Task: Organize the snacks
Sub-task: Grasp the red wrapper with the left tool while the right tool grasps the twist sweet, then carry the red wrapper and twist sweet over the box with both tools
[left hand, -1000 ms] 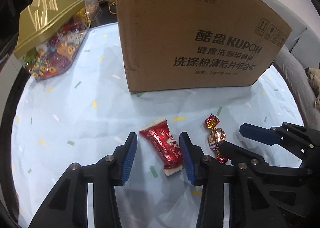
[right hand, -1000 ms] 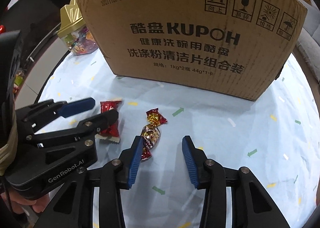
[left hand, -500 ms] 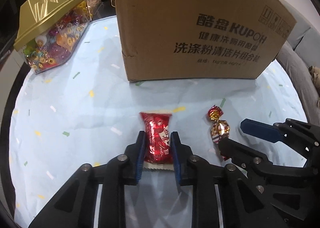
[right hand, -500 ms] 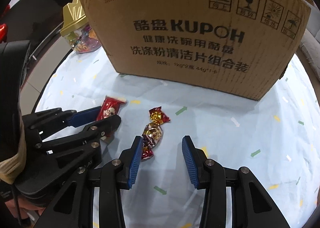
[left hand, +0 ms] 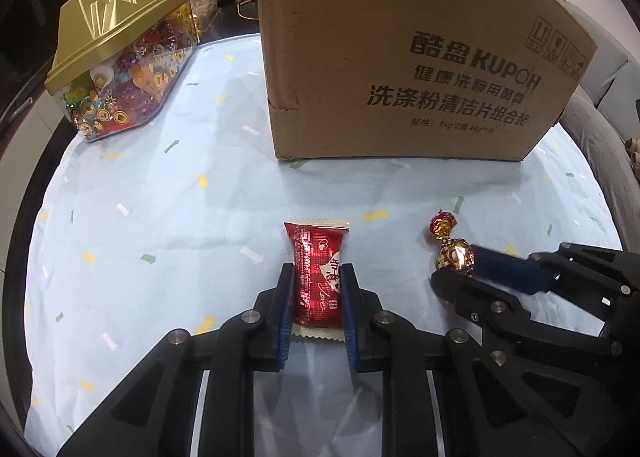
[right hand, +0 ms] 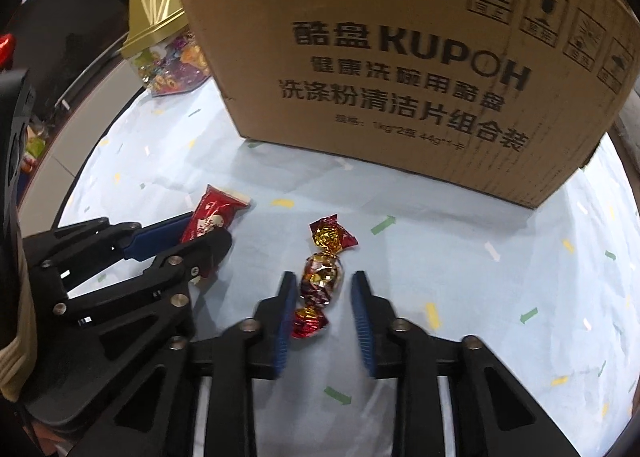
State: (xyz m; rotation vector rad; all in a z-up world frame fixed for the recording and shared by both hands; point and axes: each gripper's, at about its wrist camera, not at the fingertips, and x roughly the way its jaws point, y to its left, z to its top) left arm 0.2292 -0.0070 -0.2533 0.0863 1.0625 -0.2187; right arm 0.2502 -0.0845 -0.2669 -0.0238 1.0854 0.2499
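The red wrapped snack [left hand: 318, 273] lies on the pale blue tablecloth [left hand: 160, 225] in front of the cardboard box [left hand: 400, 57], pinched by your left gripper [left hand: 316, 285]. Beside it, the foil twist candy [right hand: 320, 277] sits between the fingers of your right gripper [right hand: 324, 289], which have come down onto it. You're at the grasp step; next, lift both clear without slipping and carry them, probably to the box.

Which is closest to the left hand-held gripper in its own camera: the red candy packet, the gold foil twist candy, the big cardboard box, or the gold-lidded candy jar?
1. Red candy packet, between the left hand-held gripper pads.
2. Gold foil twist candy, just right.
3. Big cardboard box, straight behind.
4. Gold-lidded candy jar, far back left.
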